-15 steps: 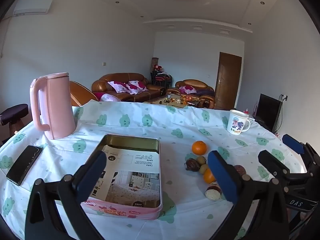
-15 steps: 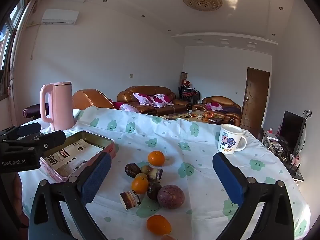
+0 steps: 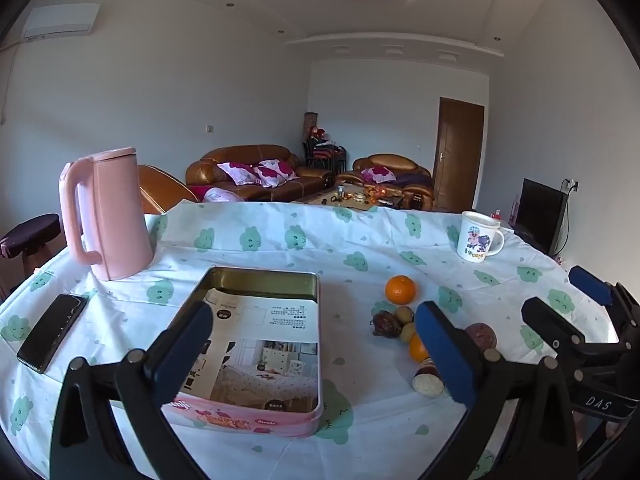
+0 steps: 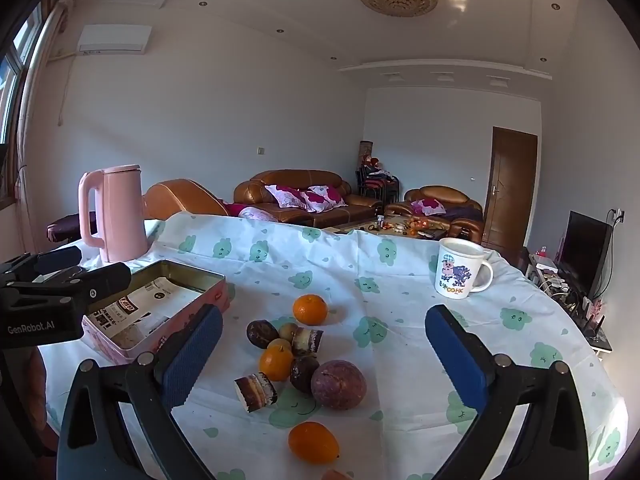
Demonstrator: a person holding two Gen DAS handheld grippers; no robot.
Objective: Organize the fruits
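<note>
A pink tin box (image 3: 256,364) lies open on the tablecloth, lined with a printed sheet; in the right wrist view the tin box (image 4: 160,312) sits at the left. Right of it is a cluster of fruit: an orange (image 4: 310,309), a purple passion fruit (image 4: 338,385), dark round fruits (image 4: 262,333), another orange (image 4: 276,363) and a near orange (image 4: 313,442), with two cake pieces (image 4: 256,391). My left gripper (image 3: 316,352) hovers open over the tin's near end. My right gripper (image 4: 324,356) stands open above the fruit, holding nothing.
A pink kettle (image 3: 106,216) stands at the back left, with a black phone (image 3: 52,332) near the left edge. A printed white mug (image 4: 460,274) is at the back right. Sofas and a door lie beyond the round table.
</note>
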